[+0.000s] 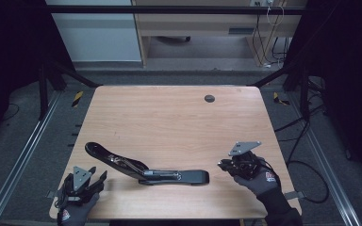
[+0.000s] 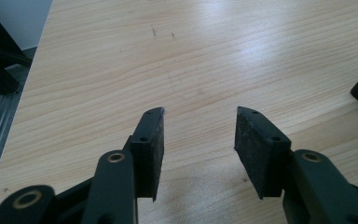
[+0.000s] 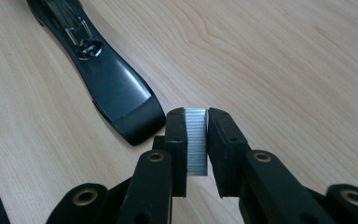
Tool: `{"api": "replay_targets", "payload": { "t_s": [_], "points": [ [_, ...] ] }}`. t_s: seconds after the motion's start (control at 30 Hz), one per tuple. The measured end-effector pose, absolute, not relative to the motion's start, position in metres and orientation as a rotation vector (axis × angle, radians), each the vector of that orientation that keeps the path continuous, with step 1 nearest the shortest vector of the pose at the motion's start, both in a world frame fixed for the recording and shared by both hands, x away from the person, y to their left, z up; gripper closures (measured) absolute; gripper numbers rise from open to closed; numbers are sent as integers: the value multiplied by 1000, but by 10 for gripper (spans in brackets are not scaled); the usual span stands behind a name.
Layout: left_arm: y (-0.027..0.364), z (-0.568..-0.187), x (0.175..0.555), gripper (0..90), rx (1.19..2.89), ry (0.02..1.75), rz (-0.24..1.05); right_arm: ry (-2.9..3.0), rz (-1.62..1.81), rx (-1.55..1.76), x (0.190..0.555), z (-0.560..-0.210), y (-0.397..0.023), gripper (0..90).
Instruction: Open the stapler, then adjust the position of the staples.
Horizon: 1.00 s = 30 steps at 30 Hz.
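Opened stapler [image 1: 146,168] on table [image 1: 169,117] — between both tongs, staples [image 3: 196,140] rightward

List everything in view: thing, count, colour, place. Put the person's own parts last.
Stapler: one, black with a metal channel, swung open flat on the near half of the table.
Strip of staples: one, silver, clamped between the right gripper's jaws.
Table: one, light wood, centre of the high view.
Grommet: one, dark, far right part of the tabletop.
Cables: several, dark and white, on the floor beyond and right of the table.
Left gripper: one, black, near left corner, jaws apart with nothing between.
Right gripper: one, black, near right of the table.
Gloved hands: two, dark, at the near edge.
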<state>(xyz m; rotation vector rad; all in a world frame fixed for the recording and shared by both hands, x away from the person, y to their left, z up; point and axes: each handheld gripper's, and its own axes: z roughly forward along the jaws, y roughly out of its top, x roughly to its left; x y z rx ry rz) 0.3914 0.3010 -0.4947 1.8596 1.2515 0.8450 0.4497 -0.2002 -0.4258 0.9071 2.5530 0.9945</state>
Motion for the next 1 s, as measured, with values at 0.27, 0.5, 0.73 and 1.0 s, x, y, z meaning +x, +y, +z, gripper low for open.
{"api": "replay_targets", "payload": {
  "t_s": [0.27,0.5,0.73,1.0],
  "points": [
    [301,-495,392,519,1862,1250,843,2583,1011,817,452,-417,-187,784],
    [300,-495,392,519,1865,1251,843,2600,1026,761,457,-411,-173,784],
    [300,-496,392,519,1870,1249,846,2629,1045,685,460,-408,-157,784],
    [301,-497,393,517,1864,1250,831,2655,1049,622,466,-400,-143,783]
  ]
}}
